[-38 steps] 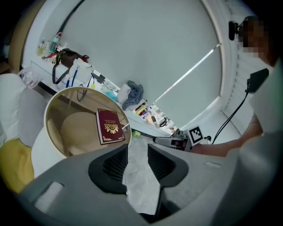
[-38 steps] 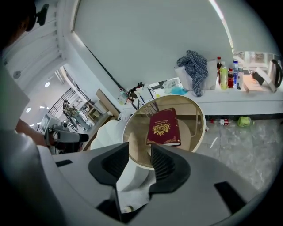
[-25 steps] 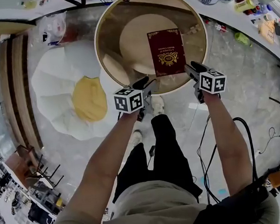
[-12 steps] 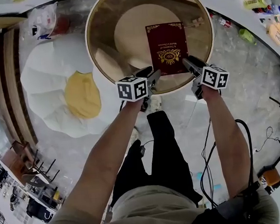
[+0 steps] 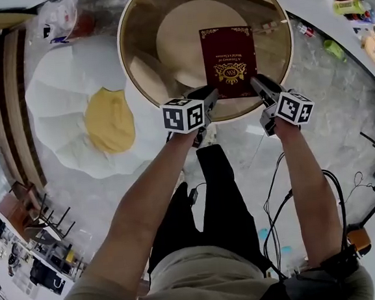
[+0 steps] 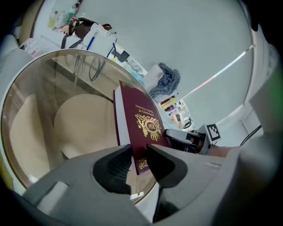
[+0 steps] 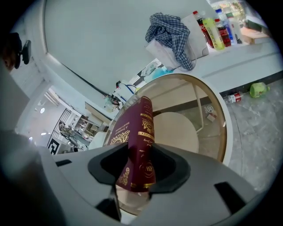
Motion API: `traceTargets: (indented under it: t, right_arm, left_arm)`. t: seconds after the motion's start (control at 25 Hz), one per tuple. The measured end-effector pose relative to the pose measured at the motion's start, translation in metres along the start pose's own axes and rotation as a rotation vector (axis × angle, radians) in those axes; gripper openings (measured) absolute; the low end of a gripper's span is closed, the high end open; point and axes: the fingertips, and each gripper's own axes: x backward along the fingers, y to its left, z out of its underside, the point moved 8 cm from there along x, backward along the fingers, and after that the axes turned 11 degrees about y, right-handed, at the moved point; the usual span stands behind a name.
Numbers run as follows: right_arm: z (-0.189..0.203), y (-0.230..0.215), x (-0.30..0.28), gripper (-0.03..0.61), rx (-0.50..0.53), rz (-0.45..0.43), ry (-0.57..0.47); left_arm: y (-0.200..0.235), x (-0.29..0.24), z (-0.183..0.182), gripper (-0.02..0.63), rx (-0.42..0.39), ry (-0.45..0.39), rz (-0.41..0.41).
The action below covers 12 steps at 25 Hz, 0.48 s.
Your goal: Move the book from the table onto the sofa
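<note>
The red book (image 5: 228, 61) is lying flat on the round glass table (image 5: 144, 32). The left gripper (image 5: 211, 94) and the right gripper (image 5: 255, 81) have just been closing, and each one is pinching a near corner of it. Lifting it and carrying it to the sofa are not done yet.

A round table (image 5: 121, 50) with a clear glass top and a wooden rim carries one thing: a dark red book (image 5: 228, 61) with gold print. It lies flat, cover up, on the near right part of the glass (a pale round lower part of the table shows through the top). The table stands on a grey, stone-patterned floor (image 5: 348, 119). On the floor a rug (image 5: 67, 117) shaped like a fried egg lies just beside the table's left edge, and a crushed green bottle (image 7: 258, 89) lies to the table's right.
</note>
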Motion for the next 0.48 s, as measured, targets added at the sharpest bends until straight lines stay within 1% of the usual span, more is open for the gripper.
traceTargets:
  t: [0.28,0.48]
  right_arm:
    - [0.010,0.042,-0.004,0.166,0.034,-0.030,-0.004]
    - [0.013,0.079,-0.014,0.164,0.086,-0.052,0.020]
  left_arm:
    - [0.002,0.045,0.016,0.107,0.019,-0.084,-0.017]
    - [0.009,0.084,0.031,0.107,0.041,-0.155,-0.031]
